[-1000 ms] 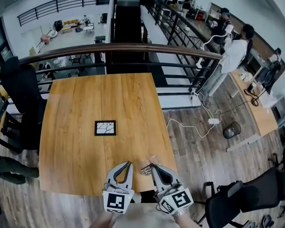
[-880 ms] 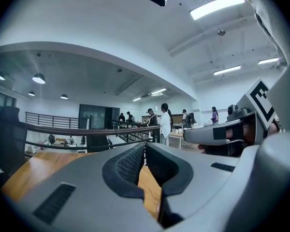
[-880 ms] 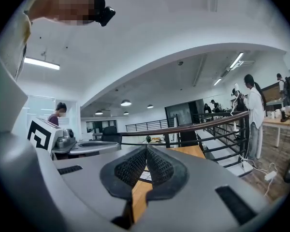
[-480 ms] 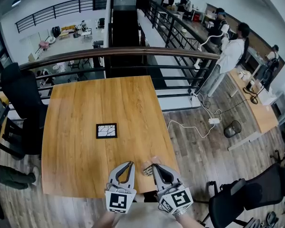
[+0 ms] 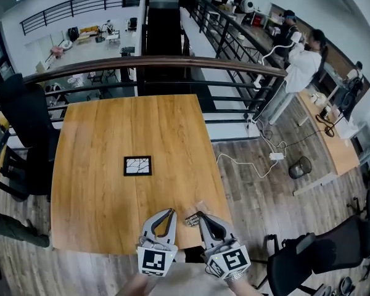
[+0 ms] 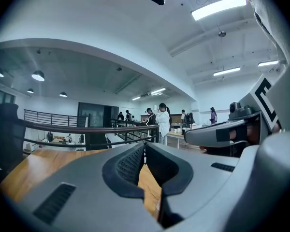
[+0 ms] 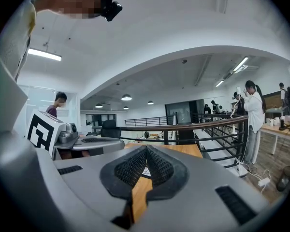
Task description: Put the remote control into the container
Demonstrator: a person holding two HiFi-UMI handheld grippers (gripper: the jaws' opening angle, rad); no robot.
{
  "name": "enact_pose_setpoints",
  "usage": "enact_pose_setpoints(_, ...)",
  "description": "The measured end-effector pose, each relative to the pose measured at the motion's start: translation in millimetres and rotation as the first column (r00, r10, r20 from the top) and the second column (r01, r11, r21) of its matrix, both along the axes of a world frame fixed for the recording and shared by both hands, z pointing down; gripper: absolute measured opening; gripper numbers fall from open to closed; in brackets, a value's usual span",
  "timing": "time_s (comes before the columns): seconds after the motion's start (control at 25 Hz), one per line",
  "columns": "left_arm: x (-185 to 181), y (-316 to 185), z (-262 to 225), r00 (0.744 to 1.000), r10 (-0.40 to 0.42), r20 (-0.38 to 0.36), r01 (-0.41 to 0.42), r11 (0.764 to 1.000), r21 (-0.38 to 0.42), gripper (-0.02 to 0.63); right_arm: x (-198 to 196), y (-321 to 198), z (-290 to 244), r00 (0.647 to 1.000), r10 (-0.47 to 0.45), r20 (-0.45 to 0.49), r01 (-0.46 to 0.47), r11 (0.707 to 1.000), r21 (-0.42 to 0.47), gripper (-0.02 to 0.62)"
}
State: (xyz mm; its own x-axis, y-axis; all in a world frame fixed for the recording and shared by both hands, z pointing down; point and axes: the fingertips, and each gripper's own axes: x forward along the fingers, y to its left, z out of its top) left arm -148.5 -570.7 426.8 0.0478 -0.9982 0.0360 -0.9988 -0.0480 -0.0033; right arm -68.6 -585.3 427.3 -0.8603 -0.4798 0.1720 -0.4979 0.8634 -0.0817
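Note:
A small grey object with dark buttons, which looks like the remote control, lies near the wooden table's front edge. My right gripper is shut and empty, with its tip right beside that object; whether they touch is unclear. To its left, my left gripper is also shut with nothing in it. In the left gripper view the jaws meet at the tip above the tabletop. In the right gripper view the gripper is closed too. No container shows in any view.
A small black-framed square with a white cracked pattern lies flat mid-table. A metal railing runs behind the table's far edge. A black chair stands at the left. People stand at the far right.

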Motion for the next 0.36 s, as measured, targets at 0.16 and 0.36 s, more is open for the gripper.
enact_pose_setpoints(0.16, -5.9, 4.0, 6.3, 1.0, -0.011, -0.013, 0.011, 0.999, -0.031, 0.021, -2.3, 3.9, 1.4, 1.0, -0.005, -0.007, 0.005, 1.0, -0.003, 0.017)
enact_pose_setpoints(0.36, -8.1, 2.2, 6.2, 1.0, -0.007, -0.013, 0.007, 1.0, -0.022, 0.021, -2.0, 2.0, 4.7, 1.0, 0.009, -0.014, -0.009, 1.0, -0.007, 0.017)
